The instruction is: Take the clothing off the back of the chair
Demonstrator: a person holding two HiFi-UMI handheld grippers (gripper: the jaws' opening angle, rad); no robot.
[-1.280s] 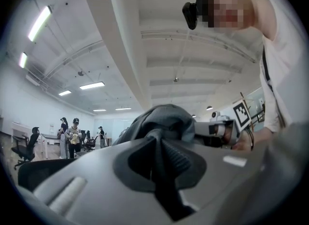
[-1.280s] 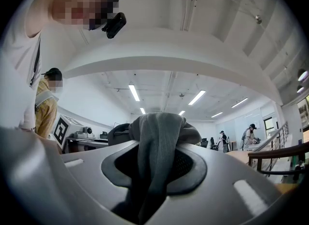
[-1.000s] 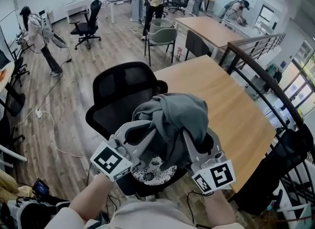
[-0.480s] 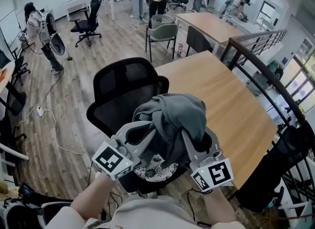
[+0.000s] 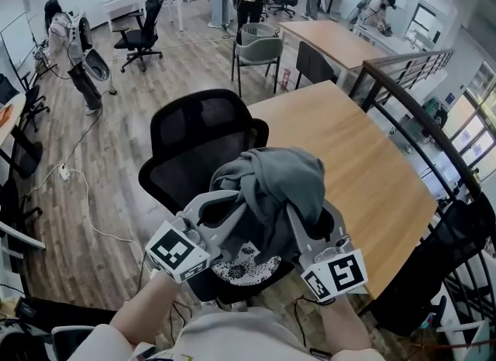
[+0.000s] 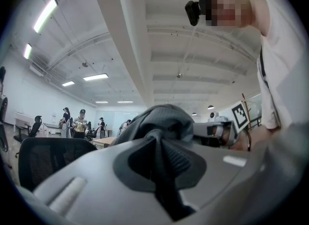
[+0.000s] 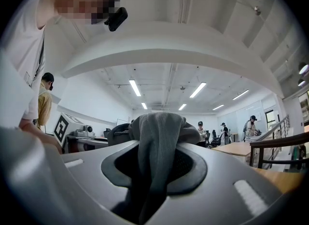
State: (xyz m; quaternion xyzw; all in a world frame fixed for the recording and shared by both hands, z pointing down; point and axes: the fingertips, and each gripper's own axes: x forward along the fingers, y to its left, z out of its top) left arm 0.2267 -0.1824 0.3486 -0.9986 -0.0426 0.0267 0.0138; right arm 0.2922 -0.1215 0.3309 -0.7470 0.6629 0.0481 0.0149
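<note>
Your left gripper and right gripper are both clenched on the grey clothing, bunched just on your side of the chair back. Its slack folds may snag the chair if you pull low.

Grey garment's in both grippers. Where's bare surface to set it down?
Best: the wooden table, bare across its top, between the black chair and the railing. The floor left of the chair is open too, but a white cable crosses it. Crowded: the chair seat under the grey garment.
</note>
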